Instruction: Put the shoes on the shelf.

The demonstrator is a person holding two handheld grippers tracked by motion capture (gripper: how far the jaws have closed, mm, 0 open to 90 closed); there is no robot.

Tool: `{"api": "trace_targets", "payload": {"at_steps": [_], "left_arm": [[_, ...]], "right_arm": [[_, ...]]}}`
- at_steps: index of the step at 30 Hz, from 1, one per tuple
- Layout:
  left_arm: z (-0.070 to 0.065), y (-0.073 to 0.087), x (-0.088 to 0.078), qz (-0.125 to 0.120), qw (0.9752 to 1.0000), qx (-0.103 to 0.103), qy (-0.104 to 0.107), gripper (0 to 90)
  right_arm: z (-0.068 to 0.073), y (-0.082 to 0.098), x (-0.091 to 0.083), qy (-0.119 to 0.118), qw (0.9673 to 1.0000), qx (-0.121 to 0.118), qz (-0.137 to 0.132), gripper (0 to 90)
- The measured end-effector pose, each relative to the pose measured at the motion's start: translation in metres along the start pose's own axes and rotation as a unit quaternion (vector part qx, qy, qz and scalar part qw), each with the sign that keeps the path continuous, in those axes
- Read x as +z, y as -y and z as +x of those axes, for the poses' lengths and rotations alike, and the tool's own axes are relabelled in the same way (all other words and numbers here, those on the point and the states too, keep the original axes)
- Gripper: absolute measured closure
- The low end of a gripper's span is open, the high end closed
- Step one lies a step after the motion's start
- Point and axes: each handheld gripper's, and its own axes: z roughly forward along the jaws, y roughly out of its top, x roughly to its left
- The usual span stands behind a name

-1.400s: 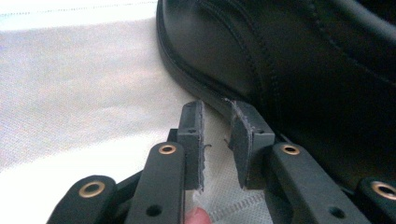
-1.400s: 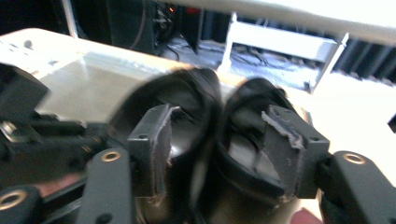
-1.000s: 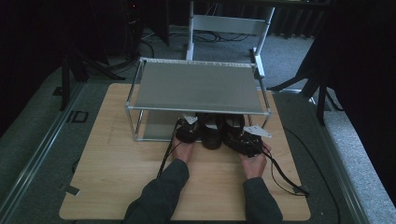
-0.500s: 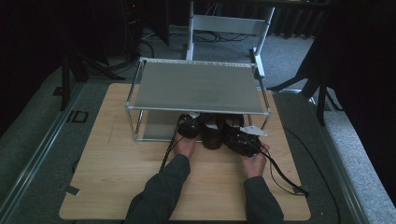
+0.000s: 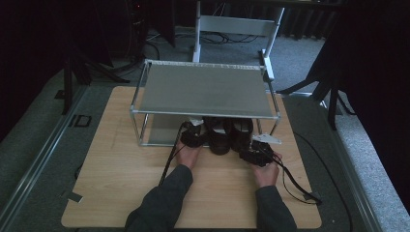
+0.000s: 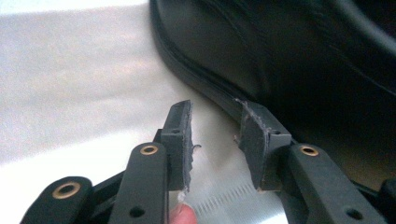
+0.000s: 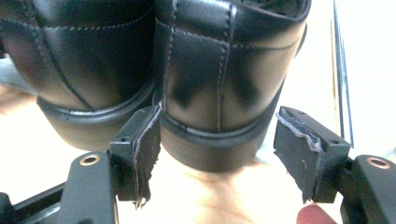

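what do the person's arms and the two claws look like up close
Both forearms wear dark grey long sleeves. Each claw has two black plastic jaws with brass-coloured rivets and worn dark rubber pads with frayed, ragged edges: left claw, right claw. From above, the right claw carries a pale grey three-cornered plate, and black cables trail back from the claws across the table.

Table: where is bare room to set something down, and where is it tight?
Free: the rack's top shelf, the wooden table left of the left gripper, and the lower shelf's left part. Crowded: under the shelf at right, where both black shoes sit side by side with the right gripper behind them.
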Motion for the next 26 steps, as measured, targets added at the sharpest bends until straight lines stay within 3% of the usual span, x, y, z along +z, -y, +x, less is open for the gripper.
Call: {"api": "trace_targets", "payload": {"at_steps": [6,9,10,16,21,26], "left_arm": [[0.003,0.011,-0.027,0.003,0.9995,0.017,0.025,60.3],[0.004,0.013,-0.030,0.005,0.9994,0.020,0.028,59.5],[0.005,0.018,-0.040,0.007,0.9990,0.025,0.035,59.5],[0.004,0.030,-0.058,0.020,0.9971,0.052,0.053,58.3],[0.001,0.040,-0.071,0.028,0.9944,0.081,0.061,57.3],[0.003,0.052,-0.085,0.029,0.9935,0.090,0.063,56.6]], "right_arm": [[0.000,0.002,-0.012,-0.006,0.9999,-0.008,0.012,31.2],[0.000,0.003,-0.014,-0.006,0.9996,-0.011,0.024,31.0],[0.000,0.003,-0.014,-0.006,0.9996,-0.011,0.024,30.8],[-0.001,0.010,-0.026,-0.022,0.9978,-0.028,0.056,30.6],[-0.007,0.018,-0.028,-0.023,0.9969,-0.025,0.071,29.6],[-0.018,0.024,-0.031,-0.014,0.9967,-0.013,0.079,29.4]]}}
